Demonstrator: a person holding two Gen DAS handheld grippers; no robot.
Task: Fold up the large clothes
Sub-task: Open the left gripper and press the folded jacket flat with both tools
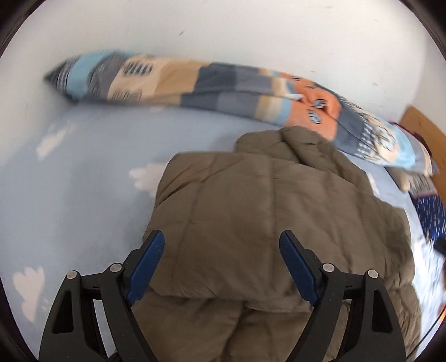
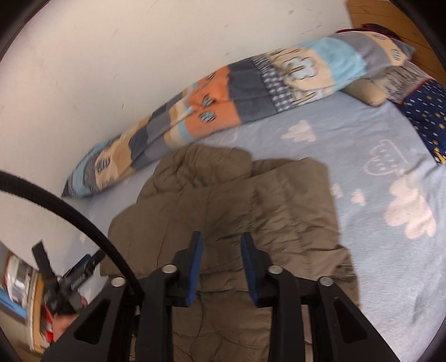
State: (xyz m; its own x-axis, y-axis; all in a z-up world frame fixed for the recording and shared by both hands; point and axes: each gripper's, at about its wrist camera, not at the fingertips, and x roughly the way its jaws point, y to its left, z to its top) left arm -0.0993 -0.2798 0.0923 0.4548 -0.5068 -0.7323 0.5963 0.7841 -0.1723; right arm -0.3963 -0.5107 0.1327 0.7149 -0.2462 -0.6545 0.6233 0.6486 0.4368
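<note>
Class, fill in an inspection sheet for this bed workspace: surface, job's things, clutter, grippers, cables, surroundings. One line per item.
Surface: bed sheet, light blue with white clouds.
Job's things: olive quilted jacket lying partly folded on the sheet.
Clutter: long patchwork pillow along the wall; navy starred cushion at the head end.
Grippers: left gripper open above the jacket, holding nothing; right gripper narrowly parted over the jacket, grip cannot be told.
Cables: black cable arcing past the right gripper.
Surroundings: white wall; wooden headboard.
</note>
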